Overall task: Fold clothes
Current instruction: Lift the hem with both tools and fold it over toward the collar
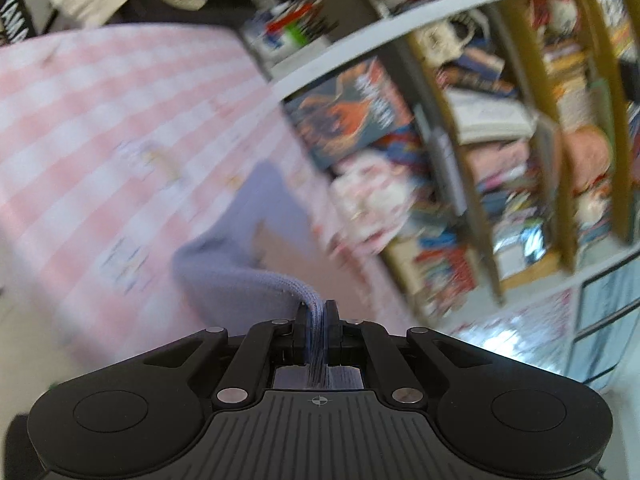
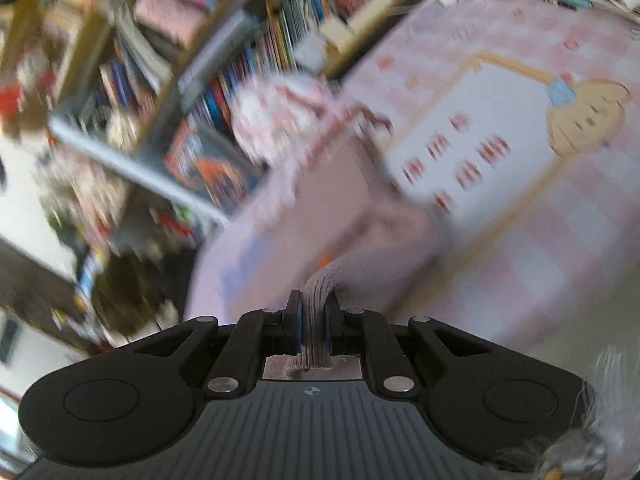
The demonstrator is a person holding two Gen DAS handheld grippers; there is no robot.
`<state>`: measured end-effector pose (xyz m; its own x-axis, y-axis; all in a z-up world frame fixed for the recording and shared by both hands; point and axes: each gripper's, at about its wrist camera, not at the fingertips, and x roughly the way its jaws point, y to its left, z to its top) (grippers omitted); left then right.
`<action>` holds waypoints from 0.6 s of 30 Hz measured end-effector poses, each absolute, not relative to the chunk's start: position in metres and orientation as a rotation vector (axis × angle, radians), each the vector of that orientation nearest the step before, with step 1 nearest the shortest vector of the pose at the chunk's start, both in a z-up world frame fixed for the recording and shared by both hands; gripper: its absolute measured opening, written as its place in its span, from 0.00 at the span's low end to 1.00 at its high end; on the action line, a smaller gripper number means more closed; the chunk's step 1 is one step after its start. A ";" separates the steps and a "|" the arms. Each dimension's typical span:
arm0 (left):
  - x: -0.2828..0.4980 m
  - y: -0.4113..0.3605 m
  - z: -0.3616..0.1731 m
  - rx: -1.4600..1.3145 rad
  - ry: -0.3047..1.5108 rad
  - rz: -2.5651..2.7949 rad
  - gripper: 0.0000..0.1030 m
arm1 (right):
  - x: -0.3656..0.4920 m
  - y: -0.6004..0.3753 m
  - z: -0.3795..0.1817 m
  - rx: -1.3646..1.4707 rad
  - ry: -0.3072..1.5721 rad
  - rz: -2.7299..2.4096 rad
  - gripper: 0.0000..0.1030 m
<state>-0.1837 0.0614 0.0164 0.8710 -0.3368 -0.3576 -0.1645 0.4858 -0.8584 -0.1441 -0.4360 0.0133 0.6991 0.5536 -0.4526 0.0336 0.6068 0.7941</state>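
Over a pink-and-white checked bed (image 1: 100, 128), left hand-held gripper (image 1: 317, 316) is clamped tight on a bunched ribbed edge of a lavender knit garment (image 1: 236, 276). Fabric runs forward from the jaws, sagging toward the bedcover; both views are motion-blurred. Further right, crowded bookshelves (image 1: 500, 140) stand beside the bed. Right hand-held gripper (image 2: 313, 308) is likewise closed on a gathered edge of the same garment (image 2: 376, 240), which stretches ahead above the bed (image 2: 580, 240). Cartoon print (image 2: 584, 116) shows on the cover at right.
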 end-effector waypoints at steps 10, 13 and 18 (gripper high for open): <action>-0.087 0.079 0.019 -1.071 0.501 -0.126 0.04 | -0.058 -0.423 0.037 0.939 0.653 0.296 0.09; -0.061 0.086 0.016 -1.066 0.522 -0.123 0.04 | -0.033 -0.416 0.037 0.929 0.648 0.283 0.09; -0.020 0.096 0.005 -1.061 0.581 -0.106 0.04 | 0.011 -0.405 0.026 0.922 0.685 0.237 0.09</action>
